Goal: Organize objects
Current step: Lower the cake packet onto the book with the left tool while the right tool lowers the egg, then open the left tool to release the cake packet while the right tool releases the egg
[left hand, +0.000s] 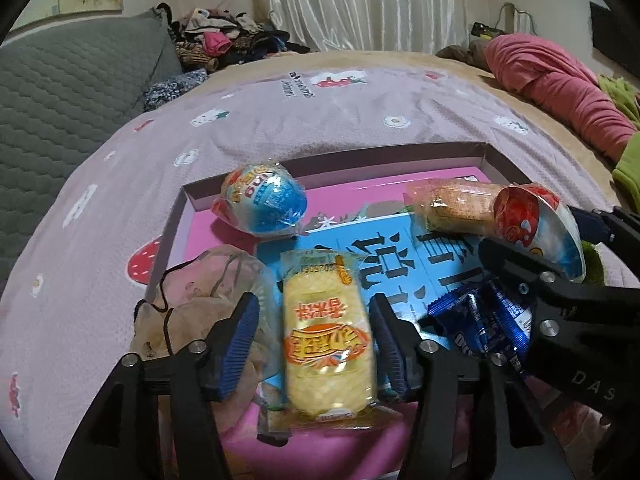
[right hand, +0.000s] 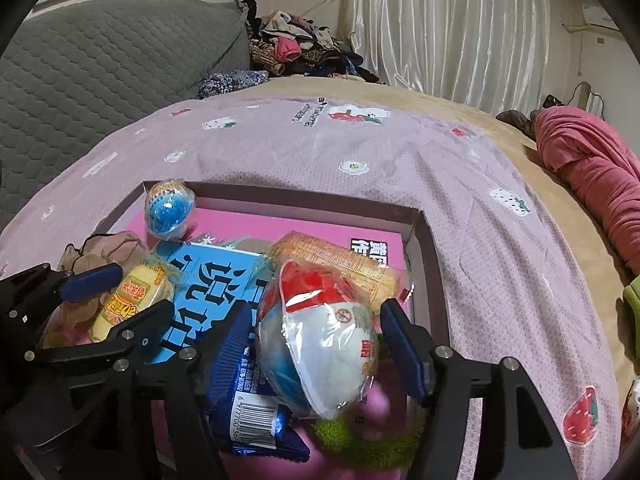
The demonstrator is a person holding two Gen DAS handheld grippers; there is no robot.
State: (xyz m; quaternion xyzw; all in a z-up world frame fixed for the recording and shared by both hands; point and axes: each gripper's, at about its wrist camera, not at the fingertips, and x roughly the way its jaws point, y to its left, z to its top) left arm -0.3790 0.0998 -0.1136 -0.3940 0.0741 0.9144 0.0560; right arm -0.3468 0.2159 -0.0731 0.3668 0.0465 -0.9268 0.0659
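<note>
The yellow rice-cracker packet [left hand: 330, 344] lies lengthwise between the blue pads of the left tool [left hand: 314, 340], in the near part of the shallow box [left hand: 496, 162] that sits on the bed [left hand: 360, 112]. The jaws stand apart with a sliver of gap on each side, so the tool holds nothing. By its look the packet is light and its film slick; the cracker inside would likely crumble under a hard squeeze. I would take it across the middle of its long sides, gently, not by the crimped ends, which would fold.

The right tool [right hand: 316, 340] likewise brackets the red-and-white wrapped egg [right hand: 320, 340] without pressing it, its pads clear of the wrapper. The egg looks stiff and rounded under loose, glossy film, so it could squirt out of flat pads; a hold at its widest girth seems safest.

Just left of the packet lies a sheer drawstring pouch [left hand: 208, 292], soft and floppy. Between the two tools sits a blue foil snack pack [left hand: 480, 324], crinkly and thin. Farther off in the box are an orange wafer packet [left hand: 452, 206] at the right and a blue wrapped egg [left hand: 264, 200] at the far left corner.
</note>
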